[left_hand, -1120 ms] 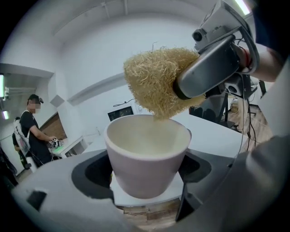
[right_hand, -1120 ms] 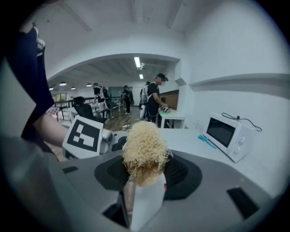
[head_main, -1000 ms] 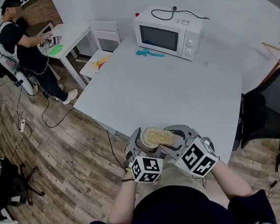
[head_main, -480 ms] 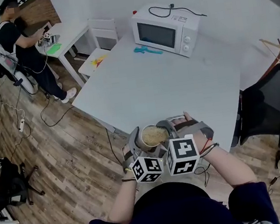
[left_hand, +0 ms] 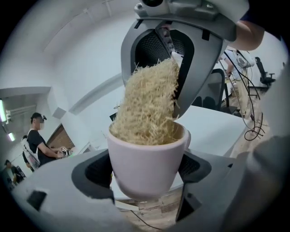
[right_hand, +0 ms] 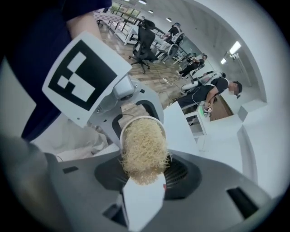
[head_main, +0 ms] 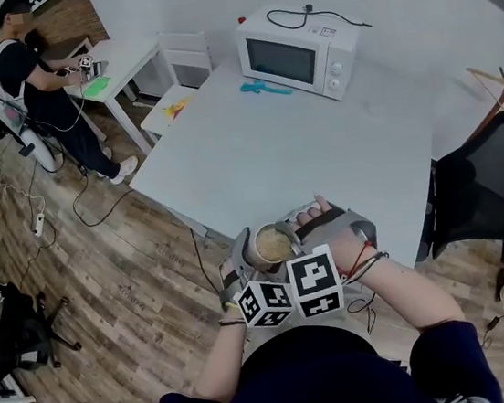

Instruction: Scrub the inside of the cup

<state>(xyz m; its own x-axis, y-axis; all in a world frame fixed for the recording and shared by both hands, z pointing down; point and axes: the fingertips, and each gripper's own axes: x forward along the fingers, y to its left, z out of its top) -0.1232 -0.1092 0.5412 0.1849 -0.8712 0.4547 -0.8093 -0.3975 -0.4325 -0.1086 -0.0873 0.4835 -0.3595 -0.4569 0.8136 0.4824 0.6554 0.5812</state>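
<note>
My left gripper (head_main: pixel 260 252) is shut on a pale cup (head_main: pixel 260 257), held upright just off the near edge of the white table (head_main: pixel 301 153). In the left gripper view its jaws clamp both sides of the cup (left_hand: pixel 145 156). A straw-coloured fibrous scrubber (left_hand: pixel 147 106) is pushed down into the cup's mouth and fills it. My right gripper (head_main: pixel 286 236) is shut on that scrubber (right_hand: pixel 142 147) and comes in from above and the right. In the right gripper view the cup's rim (right_hand: pixel 124 129) shows behind the scrubber. The inside of the cup is hidden.
A white microwave (head_main: pixel 301 51) stands at the table's far side, with a teal object (head_main: pixel 265 88) beside it. A black chair (head_main: pixel 490 192) is at the right. Two people (head_main: pixel 38 77) stand by a small white table (head_main: pixel 123 61) at the far left, on a wooden floor.
My right gripper has swung left and turned over the cup, its marker cube now beside the left one. The scrubber sits deeper in the cup. The left gripper has barely moved.
</note>
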